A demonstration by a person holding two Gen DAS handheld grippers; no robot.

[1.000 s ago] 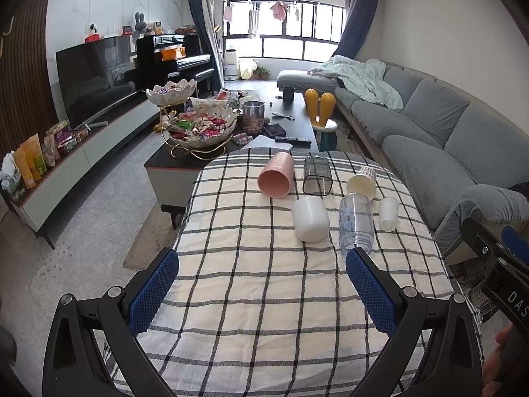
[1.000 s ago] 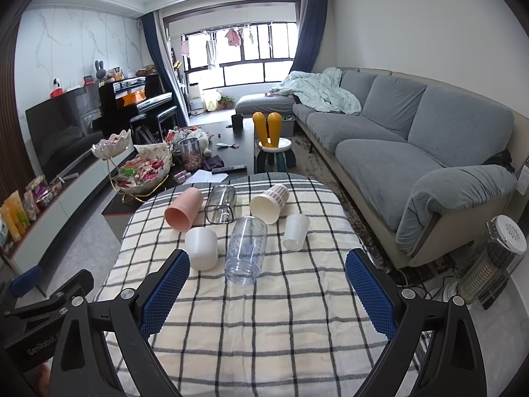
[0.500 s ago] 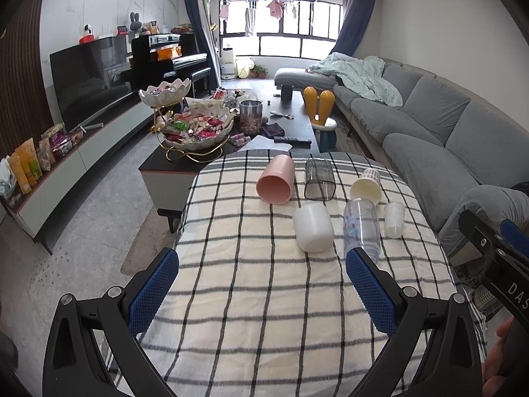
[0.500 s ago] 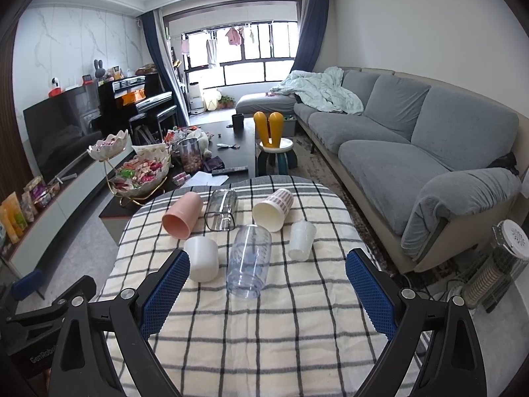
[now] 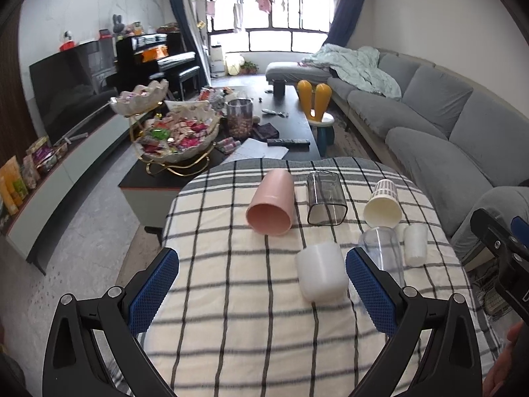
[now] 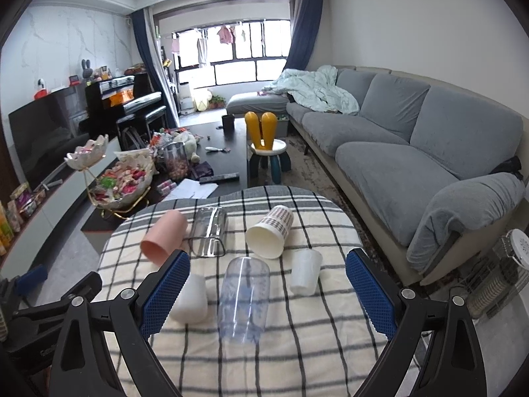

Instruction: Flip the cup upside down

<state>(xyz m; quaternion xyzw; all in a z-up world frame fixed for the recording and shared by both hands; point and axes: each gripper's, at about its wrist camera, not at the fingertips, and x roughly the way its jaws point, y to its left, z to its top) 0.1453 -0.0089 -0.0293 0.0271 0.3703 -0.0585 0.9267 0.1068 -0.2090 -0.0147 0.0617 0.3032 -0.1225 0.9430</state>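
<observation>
Several cups lie on their sides on the checked tablecloth (image 5: 231, 297): a pink cup (image 5: 271, 206) (image 6: 163, 236), a dark clear square cup (image 5: 325, 201) (image 6: 210, 231), a patterned paper cup (image 5: 383, 203) (image 6: 269, 233), a white cup (image 5: 320, 273) (image 6: 191, 301), a clear tall cup (image 5: 383, 251) (image 6: 244, 297) and a small white cup (image 5: 415, 243) (image 6: 305, 271). My left gripper (image 5: 261, 291) is open and empty, short of the white cup. My right gripper (image 6: 267, 294) is open and empty, with the clear tall cup between its fingers' line.
A coffee table (image 5: 291, 122) with a snack bowl stand (image 5: 175, 135) and a jar stands beyond the table. A grey sofa (image 6: 396, 145) runs along the right. A small heater (image 6: 499, 278) stands on the floor at right.
Both grippers have moved forward toward the cups, which now look larger and nearer. The left view has swung a little left. The cups have not moved.
</observation>
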